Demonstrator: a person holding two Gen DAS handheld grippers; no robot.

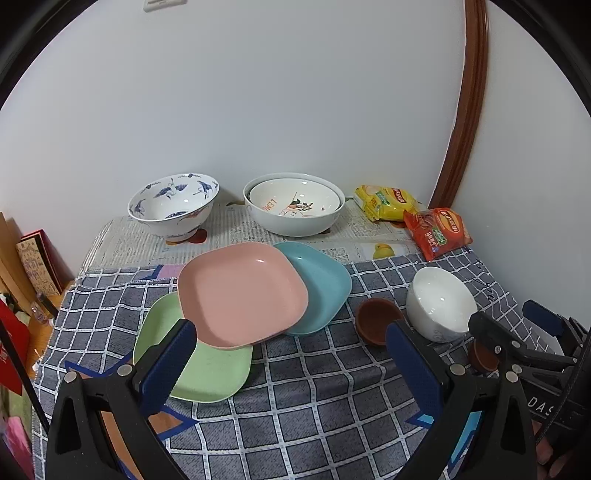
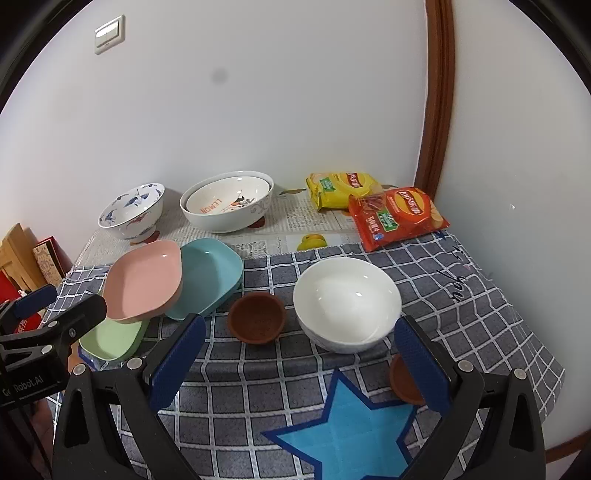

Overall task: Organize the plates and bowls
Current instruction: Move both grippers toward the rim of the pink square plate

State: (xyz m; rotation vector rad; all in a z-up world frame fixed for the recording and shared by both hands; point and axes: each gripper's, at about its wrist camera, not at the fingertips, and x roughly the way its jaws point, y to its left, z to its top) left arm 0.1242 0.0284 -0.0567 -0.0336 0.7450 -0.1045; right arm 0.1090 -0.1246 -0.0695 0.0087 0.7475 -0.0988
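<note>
Blue-padded left tongs (image 1: 291, 354) hang open and empty at 6 o'clock of the left wrist view, one finger just over the near edge of the green plate (image 1: 207, 373). The right tongs (image 2: 299, 354) likewise stand wide apart, holding nothing, in front of the white bowl (image 2: 347, 302).

Three square plates lie in a loose overlapping pile: the pink plate (image 1: 242, 291) rests tilted on top, its edges lapping over the green one at 7 o'clock and the teal plate (image 1: 321, 284) at 3 o'clock. They look like light, stiff plastic, unlikely to break but liable to slide on each other; a raised rim or a corner seems the best hold. The white bowl looks ceramic, heavier, glossy and breakable, so a firm pinch across its rim seems wise. A small brown dish (image 2: 256, 319) sits just beside it at 9 o'clock, and another brown dish (image 2: 404, 384) lies partly hidden behind a right finger.

At 12 o'clock stand a blue-patterned bowl (image 1: 173, 203) and a pale bowl (image 1: 295, 221) with a printed bowl (image 1: 295, 203) nested inside.

The surface carries a grey checked cloth (image 2: 461, 314) with a blue star, newspaper (image 1: 240, 229) behind it, and two snack bags (image 2: 399, 218) at 1 o'clock. White walls meet in a corner, with a brown door frame (image 2: 439, 110) and a light switch (image 2: 109, 35).
</note>
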